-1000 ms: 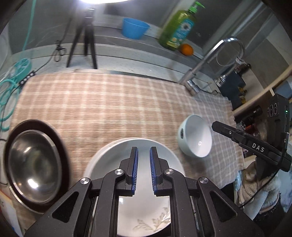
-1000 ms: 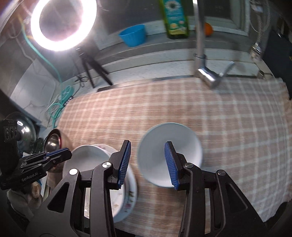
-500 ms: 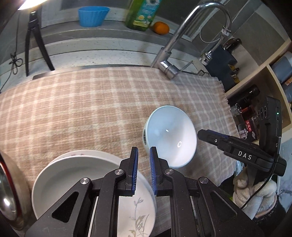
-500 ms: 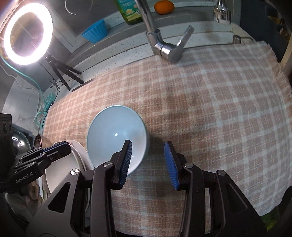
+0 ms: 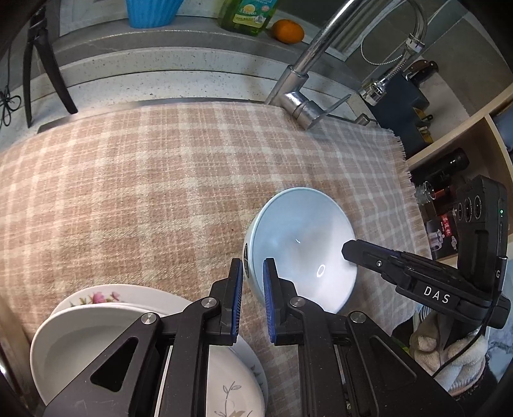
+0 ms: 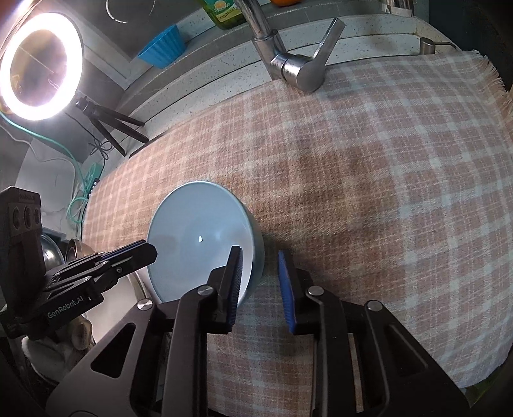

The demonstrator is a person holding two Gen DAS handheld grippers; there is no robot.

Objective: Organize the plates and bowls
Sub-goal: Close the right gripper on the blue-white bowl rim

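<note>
A pale blue bowl (image 5: 298,237) (image 6: 198,231) stands upright on the checked cloth (image 5: 144,179). My right gripper (image 6: 259,251) (image 5: 349,251) straddles its right rim, one finger inside and one outside. Its jaws are closing, and a gap still shows between the outer pad and the bowl's wall. My left gripper (image 5: 252,272) (image 6: 150,251) is shut and empty, hovering at the bowl's left edge. A stack of white plates (image 5: 96,333) with flower prints lies to the left of the bowl, partly hidden under the left gripper.
A chrome faucet (image 5: 298,83) (image 6: 288,67) rises behind the cloth. A blue cup (image 5: 150,12), a green soap bottle (image 5: 247,16) and an orange (image 5: 288,30) stand on the back ledge. A ring light (image 6: 41,67) on a tripod and steel bowls (image 6: 51,253) are at the left.
My left gripper has moved from above the plates to the bowl's left edge. My right gripper has come down over the bowl's right rim and its jaws have narrowed.
</note>
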